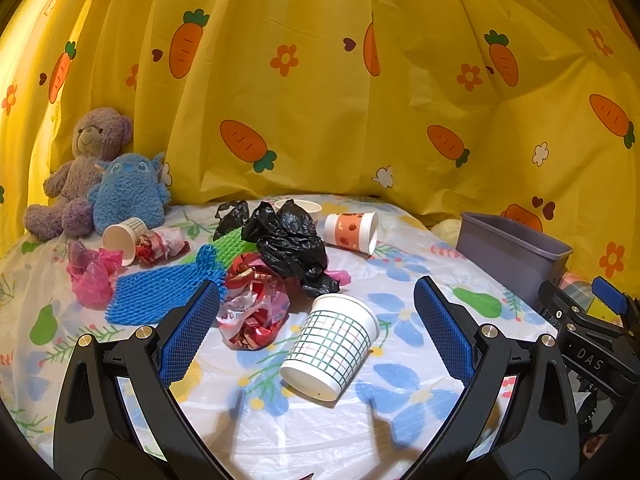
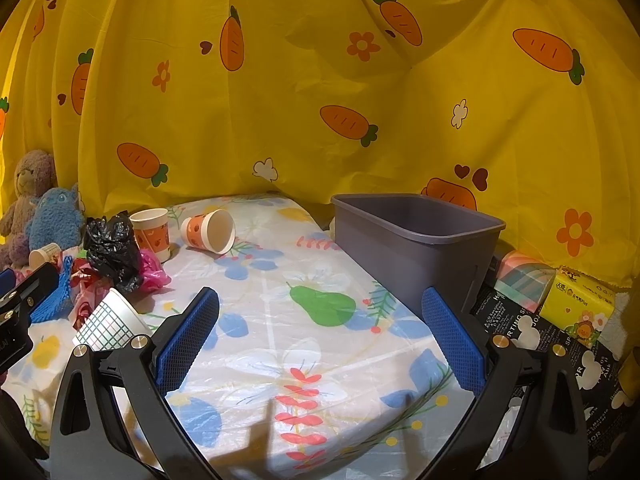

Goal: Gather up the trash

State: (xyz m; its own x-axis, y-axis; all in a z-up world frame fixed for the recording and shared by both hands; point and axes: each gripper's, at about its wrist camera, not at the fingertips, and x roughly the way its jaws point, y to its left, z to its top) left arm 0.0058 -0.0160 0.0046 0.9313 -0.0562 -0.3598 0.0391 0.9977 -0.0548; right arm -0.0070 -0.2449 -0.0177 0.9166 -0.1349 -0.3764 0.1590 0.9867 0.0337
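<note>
Checked paper cup (image 1: 332,344) on its side between spread left claw (image 1: 316,312), right claw (image 2: 320,320) spread, empty.

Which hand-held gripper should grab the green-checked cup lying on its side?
Left. The left hand-held gripper is open with the green-checked cup lying directly between its fingers. The right hand-held gripper faces bare tablecloth near the grey bin.

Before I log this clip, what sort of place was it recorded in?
Probably a home room set up for the task: a table under a fruit-print plastic cover, a yellow carrot-print curtain behind it, and stuffed toys beside scattered litter and a grey bin.
</note>
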